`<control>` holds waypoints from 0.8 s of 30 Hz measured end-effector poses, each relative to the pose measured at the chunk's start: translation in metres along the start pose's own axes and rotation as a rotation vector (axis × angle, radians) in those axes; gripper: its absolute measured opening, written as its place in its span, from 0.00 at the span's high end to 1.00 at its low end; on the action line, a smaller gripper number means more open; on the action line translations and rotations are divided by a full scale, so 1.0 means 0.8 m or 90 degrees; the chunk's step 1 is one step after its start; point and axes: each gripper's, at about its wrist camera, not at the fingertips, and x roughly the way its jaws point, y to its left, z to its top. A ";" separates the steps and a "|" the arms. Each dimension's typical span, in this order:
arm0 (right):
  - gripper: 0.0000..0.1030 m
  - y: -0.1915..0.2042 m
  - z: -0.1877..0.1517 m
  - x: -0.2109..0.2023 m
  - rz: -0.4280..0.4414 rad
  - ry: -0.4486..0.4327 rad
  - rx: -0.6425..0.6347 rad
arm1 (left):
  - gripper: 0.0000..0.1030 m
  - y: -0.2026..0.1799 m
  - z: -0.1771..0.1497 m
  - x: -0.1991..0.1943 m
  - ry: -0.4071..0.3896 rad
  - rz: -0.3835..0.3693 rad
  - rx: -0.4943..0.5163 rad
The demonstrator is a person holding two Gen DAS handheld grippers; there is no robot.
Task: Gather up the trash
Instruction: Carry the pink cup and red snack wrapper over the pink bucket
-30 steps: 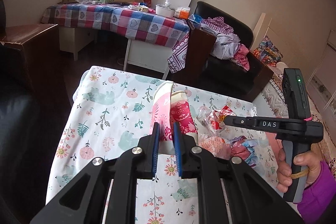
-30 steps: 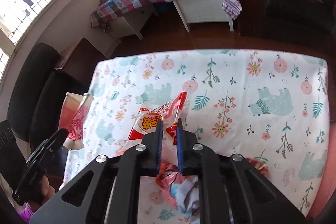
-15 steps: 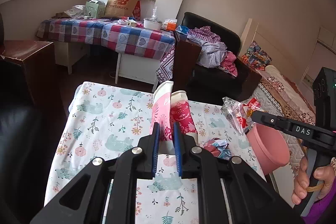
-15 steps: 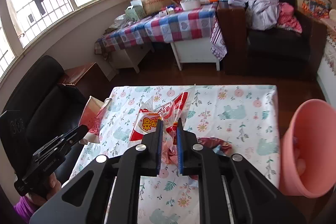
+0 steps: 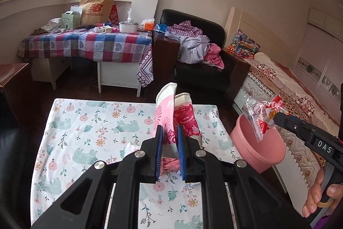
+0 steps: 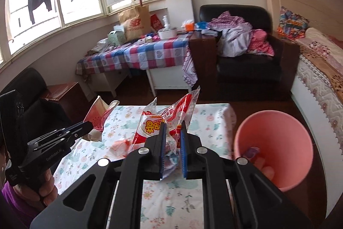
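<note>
Clear crinkly plastic with red and yellow print: the snack wrapper (image 6: 169, 121) is pinched between the blue pads of the right gripper (image 6: 173, 132), jaws nearly closed on it, lifted off the table. From the left wrist view the same wrapper (image 5: 262, 114) hangs from the right gripper's tip (image 5: 278, 117) just over the rim of the pink bin (image 5: 259, 149). Bin stands beside the table's right edge; a few bits of trash lie at its bottom (image 6: 257, 156).

Left gripper (image 5: 169, 134) is clamped, jaws narrow, on a flattened pink and red paper cup (image 5: 171, 117) that sticks up past the fingers, held above the table. Right view shows that cup (image 6: 99, 115) at the left gripper's tip (image 6: 85, 128), over the table's left edge.

Table wears a white cloth (image 5: 90, 134) with bears, flowers and leaves. More crumpled wrappers still lie on it: a pink one (image 5: 170, 165) under the left jaws, a pale orange-white one (image 6: 120, 146) near the middle.

A hand (image 5: 319, 196) with a purple sleeve grips the right handle; another hand (image 6: 46, 188) grips the left handle.

Behind: checked-cloth table (image 5: 90, 44) with a brown paper bag (image 5: 96, 8), black armchair (image 5: 199, 57) piled with clothes, bed (image 5: 289, 87) at right.
</note>
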 end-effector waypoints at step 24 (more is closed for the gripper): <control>0.88 -0.188 -0.054 0.009 -0.189 0.026 0.152 | 0.88 -0.204 0.007 0.154 0.084 -0.184 0.139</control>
